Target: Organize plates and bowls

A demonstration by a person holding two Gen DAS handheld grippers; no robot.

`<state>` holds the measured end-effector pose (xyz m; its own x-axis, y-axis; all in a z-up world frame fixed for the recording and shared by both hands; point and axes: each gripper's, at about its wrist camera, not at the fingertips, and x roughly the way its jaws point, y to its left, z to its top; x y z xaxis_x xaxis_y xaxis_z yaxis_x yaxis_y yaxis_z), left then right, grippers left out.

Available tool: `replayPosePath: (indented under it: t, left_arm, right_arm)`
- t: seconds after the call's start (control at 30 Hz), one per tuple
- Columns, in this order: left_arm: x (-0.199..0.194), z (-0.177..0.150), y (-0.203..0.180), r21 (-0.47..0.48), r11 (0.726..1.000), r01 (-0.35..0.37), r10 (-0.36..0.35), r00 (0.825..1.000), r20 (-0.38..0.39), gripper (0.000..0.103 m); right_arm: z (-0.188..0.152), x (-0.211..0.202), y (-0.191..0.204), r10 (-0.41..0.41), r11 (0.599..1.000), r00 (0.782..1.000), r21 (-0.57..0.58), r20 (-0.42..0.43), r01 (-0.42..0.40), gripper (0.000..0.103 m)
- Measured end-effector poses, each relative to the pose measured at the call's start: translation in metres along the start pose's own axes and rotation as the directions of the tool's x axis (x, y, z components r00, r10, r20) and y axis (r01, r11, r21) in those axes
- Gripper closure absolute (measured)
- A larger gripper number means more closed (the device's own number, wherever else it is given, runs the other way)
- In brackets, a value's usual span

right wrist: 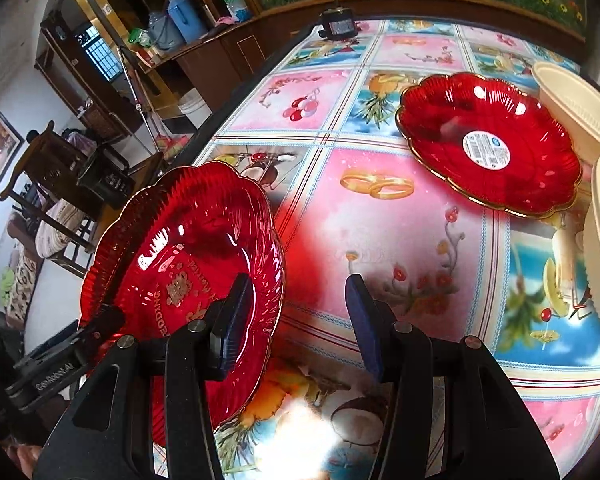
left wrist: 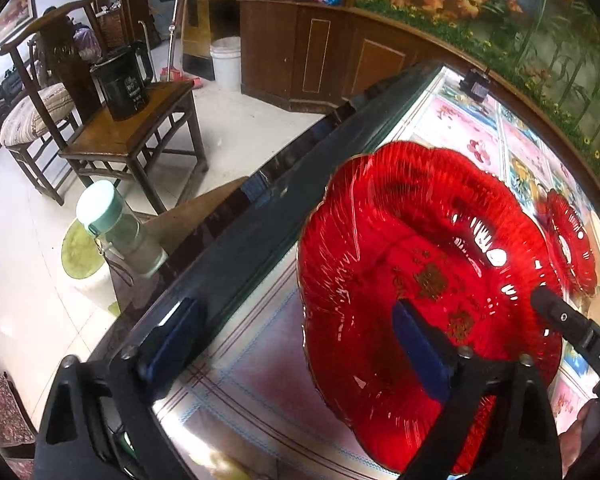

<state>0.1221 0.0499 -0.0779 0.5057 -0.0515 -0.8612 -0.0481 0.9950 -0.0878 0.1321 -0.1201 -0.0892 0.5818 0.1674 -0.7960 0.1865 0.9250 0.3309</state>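
Left gripper [left wrist: 296, 348]: fingers spread wide and gripping nothing. One finger hangs over the near red plate [left wrist: 420, 264], the other over the dark edge of the desk [left wrist: 240, 360], so the plate's rim lies between them, untouched by either pad as far as can be seen.

Right gripper [right wrist: 298, 324]: fingers about half apart. The left finger stands over the plate's inside and the right finger outside it, above the patterned cloth. The rim passes between them with a clear gap on the outer side, so there is no grip. The finger bases and gripper body hide the plate's nearest edge in both views. Whether the plate lies flat or is tipped up cannot be told.

A second red plate [right wrist: 488, 144] with a round white label rests well apart, toward the far right of the desk. Just beside it, two white containers [right wrist: 576, 108] are cut off by the frame. A small black object [right wrist: 338, 26] at the far edge is too small to identify.
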Motion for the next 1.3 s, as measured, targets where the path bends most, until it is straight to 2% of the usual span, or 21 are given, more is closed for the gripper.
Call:
replayPosePath:
  t: [0.03,0.17,0.2,0.23,0.27,0.3,0.4,0.47,0.77,1.0,1.3]
  left_arm:
    - [0.0,0.0,-0.001,0.002,1.0,-0.005,0.005,1.0,0.001,0.013]
    - [-0.003,0.0,-0.001,0.013,1.0,-0.017,0.017,1.0,0.018,0.034]
    - [-0.004,0.0,-0.002,0.015,1.0,-0.017,0.016,1.0,0.022,0.043]
    - [-0.004,0.0,-0.002,0.016,1.0,-0.015,0.014,1.0,0.022,0.049]
    - [-0.003,0.0,-0.003,0.017,1.0,-0.006,0.006,1.0,0.014,0.06]
    - [-0.001,0.0,-0.003,0.019,1.0,0.003,-0.003,1.0,0.005,0.067]
    - [-0.001,-0.002,-0.007,0.034,0.999,0.021,-0.021,1.0,0.004,0.075]
    - [-0.003,-0.003,-0.012,0.054,0.998,0.027,-0.027,1.0,0.009,0.085]
    - [-0.01,-0.011,-0.019,0.09,0.995,0.033,-0.036,0.999,0.023,0.086]
    - [-0.032,-0.026,-0.026,0.14,0.99,0.032,-0.04,0.998,0.053,0.086]
    - [-0.059,-0.052,-0.005,0.144,0.989,0.013,-0.025,0.997,0.077,0.086]
  right_arm:
    - [0.0,0.001,-0.001,0.001,1.0,1.0,0.003,0.0,-0.001,0.053]
    - [-0.001,0.005,-0.001,0.009,1.0,1.0,0.011,-0.003,-0.009,0.055]
    - [-0.001,0.007,-0.002,0.016,1.0,1.0,0.017,-0.006,-0.016,0.065]
    - [-0.002,0.01,-0.002,0.028,0.999,1.0,0.024,-0.014,-0.028,0.081]
    - [-0.002,0.012,-0.003,0.045,0.998,0.999,0.035,-0.021,-0.044,0.083]
    - [-0.003,0.014,-0.004,0.057,0.997,0.998,0.046,-0.019,-0.056,0.085]
    - [-0.004,0.014,-0.001,0.057,0.998,0.998,0.035,-0.001,-0.057,0.09]
    - [-0.005,0.012,0.003,0.049,0.999,0.999,0.014,0.008,-0.049,0.094]
    - [-0.01,0.006,-0.002,0.037,0.999,0.999,0.021,0.031,-0.037,0.096]
    - [-0.022,-0.018,-0.008,0.039,0.999,0.997,0.026,0.061,-0.041,0.096]
    - [-0.05,-0.041,0.008,0.066,0.998,0.996,-0.017,0.063,-0.065,0.096]
